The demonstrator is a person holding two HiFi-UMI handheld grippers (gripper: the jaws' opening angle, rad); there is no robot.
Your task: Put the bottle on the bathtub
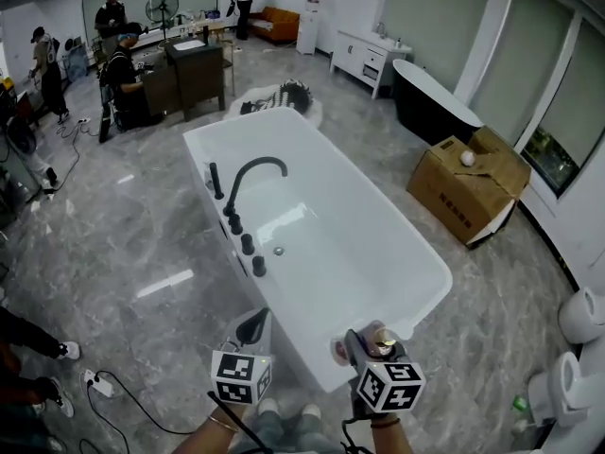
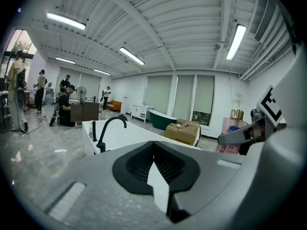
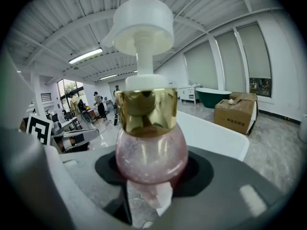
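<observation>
The white bathtub (image 1: pixel 427 270) runs from the middle of the head view down to my grippers, with a black curved faucet (image 1: pixel 251 171) on its left rim. My right gripper (image 1: pixel 365 341) hovers over the tub's near end, shut on a pink pump bottle (image 1: pixel 339 351). In the right gripper view the bottle (image 3: pixel 151 152) shows a gold collar and a white pump head, with the tub rim (image 3: pixel 216 135) behind it. My left gripper (image 1: pixel 253 328) is shut and empty, just left of the tub's near corner. The left gripper view shows the bottle (image 2: pixel 231 131) at right.
A cardboard box (image 1: pixel 468 189) sits on the floor right of the tub, with a dark freestanding tub (image 1: pixel 431 104) and a white cabinet (image 1: pixel 367 58) beyond it. People stand around desks at the far left. A cable (image 1: pixel 123 393) lies on the floor at lower left. Toilets (image 1: pixel 577 348) stand at the right edge.
</observation>
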